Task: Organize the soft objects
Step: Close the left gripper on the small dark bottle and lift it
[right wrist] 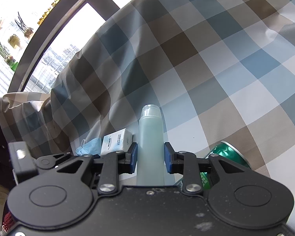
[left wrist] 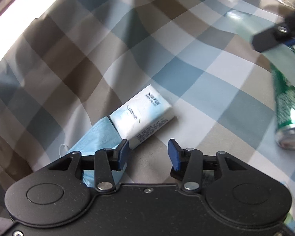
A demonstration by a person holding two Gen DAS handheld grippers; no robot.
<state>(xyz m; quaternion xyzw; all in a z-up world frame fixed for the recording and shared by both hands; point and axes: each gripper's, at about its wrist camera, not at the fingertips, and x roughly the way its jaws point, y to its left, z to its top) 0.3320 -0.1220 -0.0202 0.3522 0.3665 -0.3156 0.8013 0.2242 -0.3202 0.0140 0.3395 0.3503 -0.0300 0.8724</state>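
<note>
A white and blue tissue pack (left wrist: 141, 116) lies on the checked cover, with a blue face mask (left wrist: 96, 139) tucked against its near end. My left gripper (left wrist: 148, 152) hovers just short of the pack, open, with only bare cloth between its pads; its left finger overlaps the mask. In the right wrist view my right gripper (right wrist: 150, 155) is shut on a pale green bottle (right wrist: 150, 131) with a clear cap, held pointing away from me. The tissue pack (right wrist: 116, 141) and the mask (right wrist: 90, 146) lie to the bottle's left. The bottle (left wrist: 281, 63) also crosses the left view's top right.
A green drink can (left wrist: 289, 114) lies on its side at the right, seen again as the can (right wrist: 228, 153) behind my right finger. The checked bedcover (left wrist: 186, 49) rises in soft folds all around. A window (right wrist: 55, 45) and potted plants stand at the far left.
</note>
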